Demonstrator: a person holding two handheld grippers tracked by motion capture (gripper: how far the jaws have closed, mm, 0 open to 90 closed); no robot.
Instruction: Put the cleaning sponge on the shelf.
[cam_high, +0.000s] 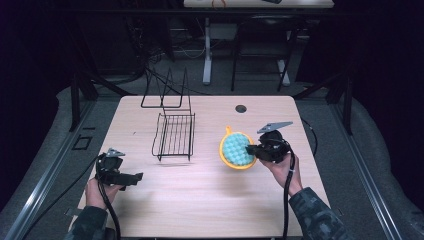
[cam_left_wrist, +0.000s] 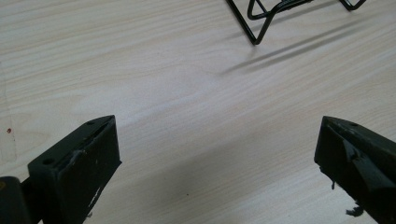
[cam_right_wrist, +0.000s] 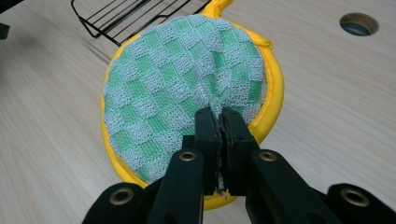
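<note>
Nearest to me, my right hand-held gripper (cam_right_wrist: 219, 122) has its two black jaws pinched together on the near edge of the round yellow-rimmed scrubbing pad with the green-and-white checked mesh face (cam_right_wrist: 187, 88); the mesh puckers into a fold right where the jaws bite, so I read this as a firm grasp on the fabric, not just a touch. In the high view the pad (cam_high: 237, 150) sits at the right of the pale wooden counter (cam_high: 200, 200), just off the tip of that right hand-held gripper (cam_high: 256, 148), extending away from it toward the middle of the counter, with its small yellow loop at the far end. My left hand-held gripper (cam_high: 134, 177) rests low at the near left, well apart from the pad, its jaws spread wide over bare wood and holding nothing. Beyond the pad, up and to its left, stands the black wire rack (cam_high: 174, 134), its flat tray of parallel wires running away from me and its upright frame at the far end. If the pad is meant for that rack, I judge the move to be a carry leftward and away from me; the right hand is already on the pad, while the left lies nearer the rack's near edge, whose foot (cam_left_wrist: 254, 28) shows just ahead of its open jaws.
</note>
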